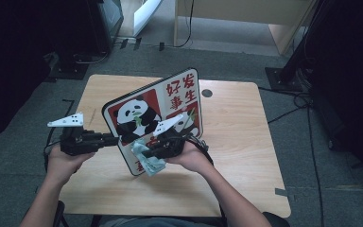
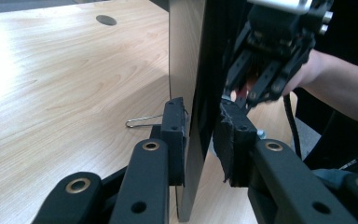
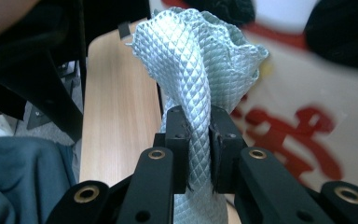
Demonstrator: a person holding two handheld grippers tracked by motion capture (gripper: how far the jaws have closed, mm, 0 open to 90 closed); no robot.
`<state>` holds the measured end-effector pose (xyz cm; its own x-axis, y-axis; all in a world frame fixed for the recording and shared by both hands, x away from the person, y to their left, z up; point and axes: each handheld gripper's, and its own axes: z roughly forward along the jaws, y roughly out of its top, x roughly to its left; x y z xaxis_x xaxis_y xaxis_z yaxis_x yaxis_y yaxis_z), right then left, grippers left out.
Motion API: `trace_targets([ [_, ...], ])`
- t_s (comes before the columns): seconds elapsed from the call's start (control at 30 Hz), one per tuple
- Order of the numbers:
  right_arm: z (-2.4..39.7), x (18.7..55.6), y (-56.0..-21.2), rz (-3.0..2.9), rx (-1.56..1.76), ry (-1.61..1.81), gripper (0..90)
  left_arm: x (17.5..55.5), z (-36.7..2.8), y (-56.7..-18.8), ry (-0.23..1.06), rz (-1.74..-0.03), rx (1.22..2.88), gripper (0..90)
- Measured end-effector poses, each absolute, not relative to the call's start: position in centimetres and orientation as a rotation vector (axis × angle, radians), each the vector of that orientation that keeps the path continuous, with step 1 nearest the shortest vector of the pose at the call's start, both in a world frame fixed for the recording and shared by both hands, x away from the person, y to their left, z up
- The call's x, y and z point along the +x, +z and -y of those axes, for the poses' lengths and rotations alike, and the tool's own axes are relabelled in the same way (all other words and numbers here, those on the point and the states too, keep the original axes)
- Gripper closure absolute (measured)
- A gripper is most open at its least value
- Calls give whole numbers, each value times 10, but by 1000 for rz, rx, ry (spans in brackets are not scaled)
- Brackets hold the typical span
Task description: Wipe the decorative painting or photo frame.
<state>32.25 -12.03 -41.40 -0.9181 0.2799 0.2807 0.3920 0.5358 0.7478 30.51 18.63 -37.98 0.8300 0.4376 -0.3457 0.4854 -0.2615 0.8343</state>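
One wooden table (image 1: 246,142), grey carpet (image 1: 312,156)

A wire clip (image 2: 142,121) lies on the wooden table (image 1: 236,137), grey carpet (image 1: 312,156) around.

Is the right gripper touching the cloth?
Touching. The right gripper view shows the right gripper with both pads pressed on the bunched cloth between them.

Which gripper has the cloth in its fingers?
The right gripper: its fingers pinch the pale quilted cloth against the panda board. The left gripper straddles the board's edge instead and carries no cloth.
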Motion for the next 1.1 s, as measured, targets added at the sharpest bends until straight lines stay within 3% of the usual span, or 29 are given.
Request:
trace_targets([
  [0.5,107,337,-341,2677,-502,-1471,806,301,-208,-374,-25,-744,1864,841],
  [0.8,97,343,-311,2697,-464,-1501,807,318,-203,-380,-37,-763,1879,898],
  [1.1,79,341,-272,2711,-386,-1575,806,325,-195,-380,-53,-740,1870,900],
])
